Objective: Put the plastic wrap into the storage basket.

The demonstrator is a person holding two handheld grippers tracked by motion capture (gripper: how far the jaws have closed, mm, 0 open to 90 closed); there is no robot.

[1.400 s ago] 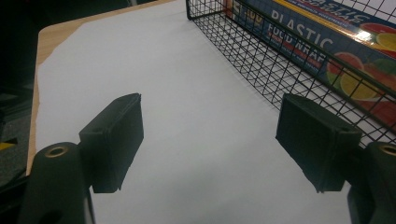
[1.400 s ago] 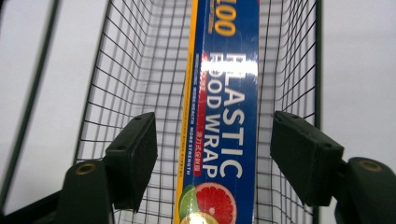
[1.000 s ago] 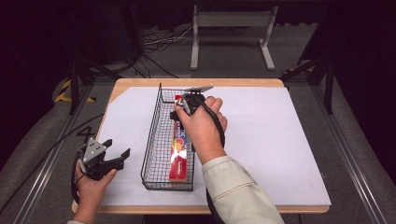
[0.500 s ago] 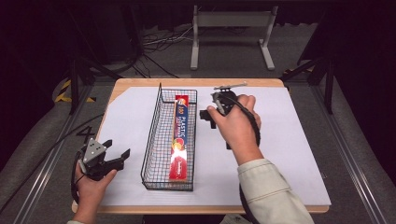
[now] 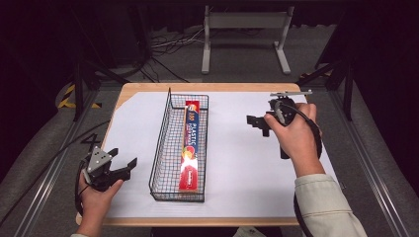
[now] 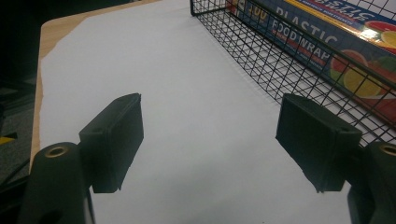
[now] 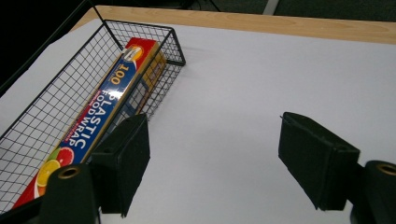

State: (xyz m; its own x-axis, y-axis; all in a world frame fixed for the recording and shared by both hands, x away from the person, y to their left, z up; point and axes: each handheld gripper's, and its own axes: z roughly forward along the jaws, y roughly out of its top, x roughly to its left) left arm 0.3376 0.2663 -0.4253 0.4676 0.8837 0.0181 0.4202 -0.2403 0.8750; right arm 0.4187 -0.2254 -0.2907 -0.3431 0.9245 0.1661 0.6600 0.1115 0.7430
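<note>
Red-blue plastic wrap box (image 5: 191,145) lies lengthwise in wire basket (image 5: 163,143).

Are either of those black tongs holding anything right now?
No. The right tongs, whose jaws have just been opening, and the left tongs stand open over bare white paper. The plastic wrap box lies untouched in the wire basket.

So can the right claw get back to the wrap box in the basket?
Probably yes. The right claw is open and empty over bare paper beside the basket, whose top is open, and the wrap box lies along its near side with nothing between.
</note>
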